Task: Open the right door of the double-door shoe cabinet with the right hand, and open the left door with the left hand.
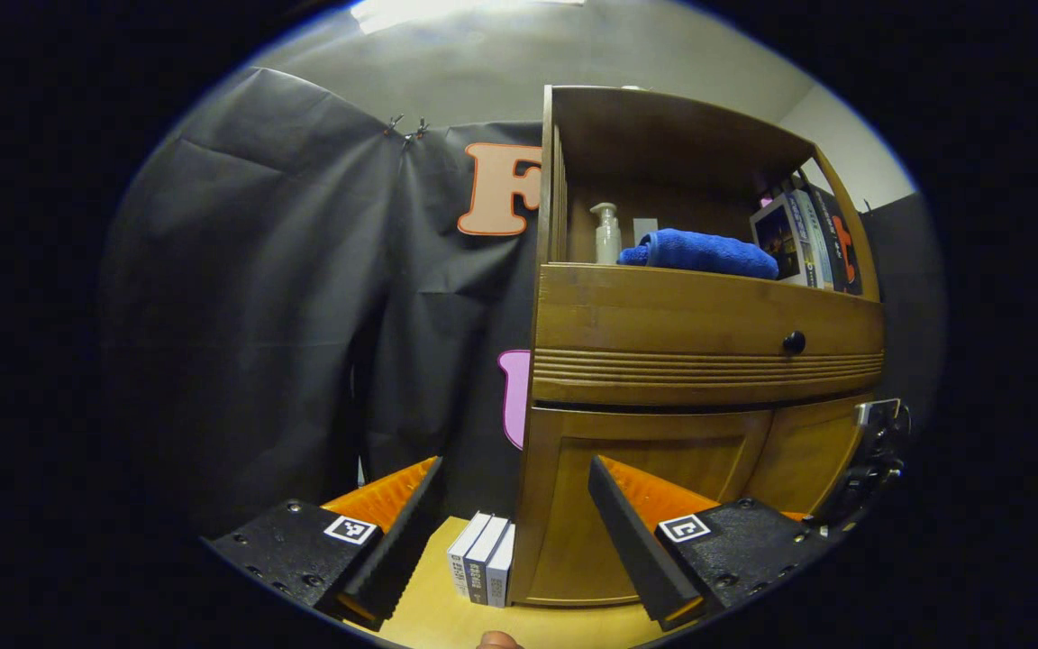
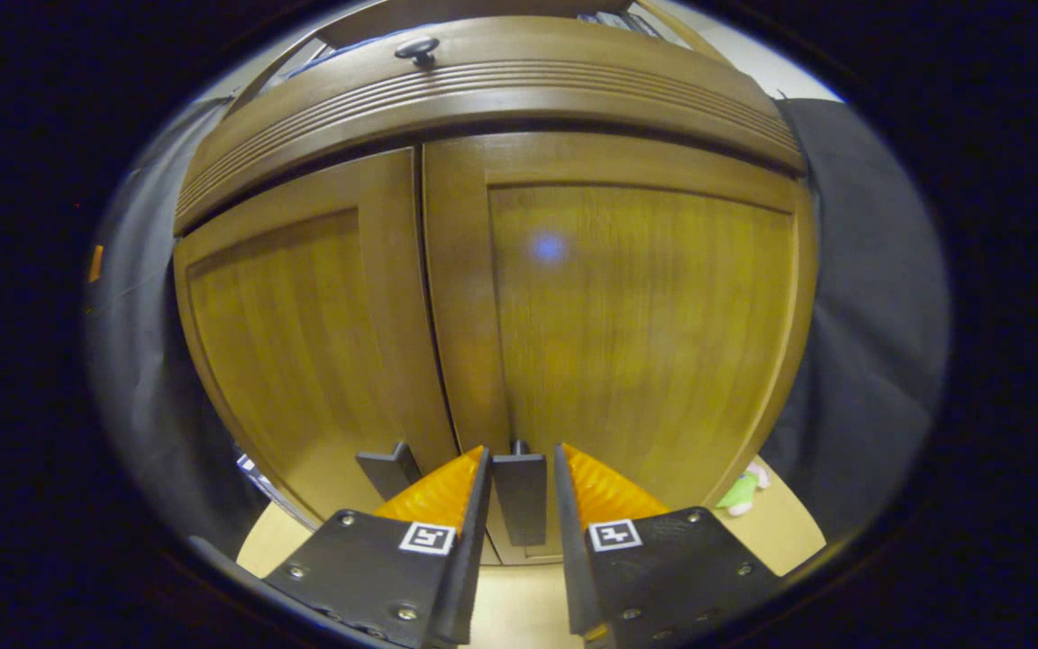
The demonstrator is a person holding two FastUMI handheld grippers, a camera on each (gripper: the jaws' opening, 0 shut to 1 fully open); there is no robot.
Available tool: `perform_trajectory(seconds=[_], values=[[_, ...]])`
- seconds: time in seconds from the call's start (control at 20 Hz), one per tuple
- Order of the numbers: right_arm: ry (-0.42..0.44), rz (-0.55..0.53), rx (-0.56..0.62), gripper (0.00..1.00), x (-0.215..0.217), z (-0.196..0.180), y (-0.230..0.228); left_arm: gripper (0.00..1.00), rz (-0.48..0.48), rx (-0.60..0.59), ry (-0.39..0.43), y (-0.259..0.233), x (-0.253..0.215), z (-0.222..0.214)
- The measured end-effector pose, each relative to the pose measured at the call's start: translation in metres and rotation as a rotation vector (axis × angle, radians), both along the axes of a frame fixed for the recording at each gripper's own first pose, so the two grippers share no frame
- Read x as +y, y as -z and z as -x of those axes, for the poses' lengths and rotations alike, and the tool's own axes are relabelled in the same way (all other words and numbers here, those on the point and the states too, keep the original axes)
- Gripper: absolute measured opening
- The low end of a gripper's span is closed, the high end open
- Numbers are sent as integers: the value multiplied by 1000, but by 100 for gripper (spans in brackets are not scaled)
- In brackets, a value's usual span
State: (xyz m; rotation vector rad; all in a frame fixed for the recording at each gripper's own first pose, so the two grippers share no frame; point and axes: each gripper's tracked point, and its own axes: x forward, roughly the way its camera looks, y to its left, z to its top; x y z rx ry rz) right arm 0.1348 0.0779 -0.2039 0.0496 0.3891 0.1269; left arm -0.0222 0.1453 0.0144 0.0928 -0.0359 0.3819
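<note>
The wooden shoe cabinet (image 1: 708, 324) stands to the right in the left gripper view, seen at an angle from its left side. My left gripper (image 1: 514, 461) is open and holds nothing, a short way off the cabinet's left front corner. In the right gripper view both doors fill the frame and look closed: the left door (image 2: 303, 333) and the right door (image 2: 627, 315). Each carries a dark flat handle low by the centre seam. My right gripper (image 2: 522, 451) is shut on the right door's handle (image 2: 519, 500). The left door's handle (image 2: 388, 469) is untouched. The right gripper (image 1: 875, 451) also shows at the cabinet front.
Above the doors is a drawer with a dark knob (image 1: 794, 342). The open shelf holds a pump bottle (image 1: 607, 233), a blue towel (image 1: 704, 252) and books (image 1: 807, 239). White boxes (image 1: 483, 568) stand on the floor left of the cabinet. A small toy (image 2: 740, 491) lies to its right.
</note>
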Motion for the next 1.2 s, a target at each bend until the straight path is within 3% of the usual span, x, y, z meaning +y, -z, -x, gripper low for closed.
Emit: perform_trajectory(seconds=[0.15,0.3,0.45,0.5,0.55,0.95,1.1,1.2], values=[[-2,-3,25,40,2,-2,4,98,7,12,-10,5,4,-3],[22,9,-10,28,1,-4,3,98,17,17,-11,6,6,-3],[47,32,-10,28,0,1,6,98,18,19,-15,8,7,-1],[52,35,-12,34,-1,3,6,96,18,18,-15,7,7,0],[54,37,-12,28,-2,6,4,96,18,17,-16,7,7,2],[101,40,-24,33,-21,41,-1,96,27,-3,21,3,-8,11],[116,35,-26,28,-30,57,-3,98,29,-6,47,2,-18,13],[125,38,-28,32,-36,67,-4,96,29,1,64,4,-25,14]])
